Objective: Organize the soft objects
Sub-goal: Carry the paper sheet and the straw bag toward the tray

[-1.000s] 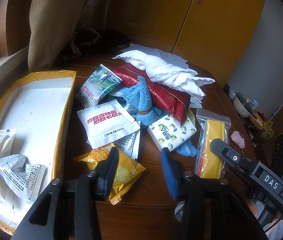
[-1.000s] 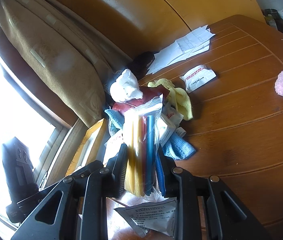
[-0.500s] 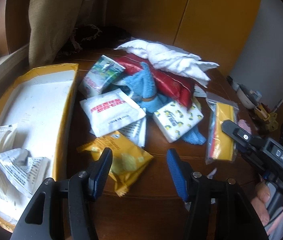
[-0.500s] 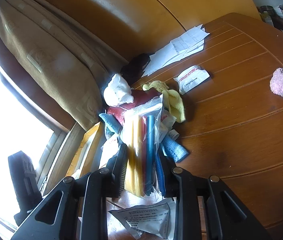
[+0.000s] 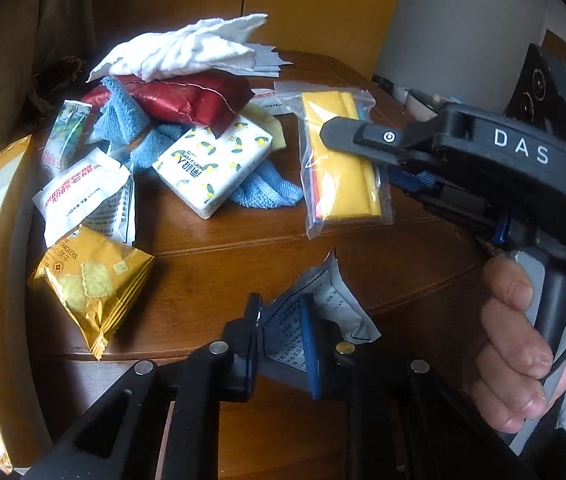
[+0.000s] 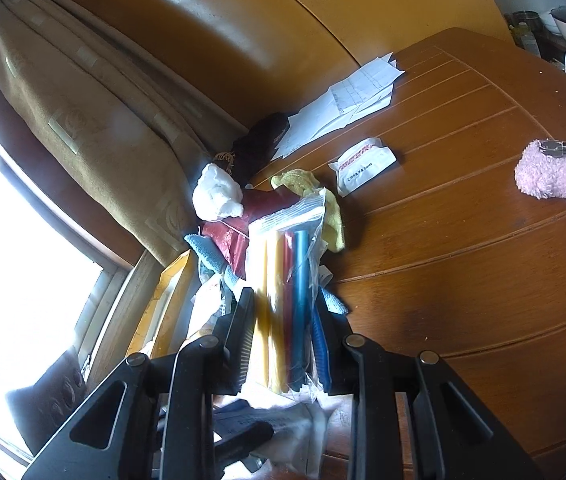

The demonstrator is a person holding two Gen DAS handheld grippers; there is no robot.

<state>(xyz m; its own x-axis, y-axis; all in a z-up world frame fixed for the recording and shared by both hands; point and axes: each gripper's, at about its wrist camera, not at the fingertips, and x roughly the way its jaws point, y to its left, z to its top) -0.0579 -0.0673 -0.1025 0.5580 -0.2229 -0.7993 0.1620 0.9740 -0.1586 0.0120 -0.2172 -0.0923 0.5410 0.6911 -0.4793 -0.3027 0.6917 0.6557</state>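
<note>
My left gripper (image 5: 281, 330) sits low at the table's near edge. Its jaws are closing, and a crumpled white printed packet (image 5: 323, 300) is pinched between the pads. In the right wrist view my right gripper (image 6: 283, 332) is shut on a clear zip bag (image 6: 287, 256) of yellow, red and blue rolls. That zip bag (image 5: 339, 168) also hangs above the table in the left wrist view. Behind lies a pile: white cloth (image 5: 179, 48), red foil bag (image 5: 187, 96), blue cloth (image 5: 127, 120), lemon-print tissue pack (image 5: 215, 164).
A yellow cracker bag (image 5: 91, 280) and a white glove packet (image 5: 83, 188) lie near the yellow-rimmed box (image 5: 3, 240) at the left. A pink fluffy item (image 6: 551, 176), a white packet (image 6: 367, 164) and papers (image 6: 347, 108) lie on the wooden table (image 6: 463, 260). A hand (image 5: 515, 344) holds the right gripper.
My left gripper swung right and down, away from the cracker bag, and its wide jaws narrowed onto the printed packet. The right gripper kept still with the zip bag.
</note>
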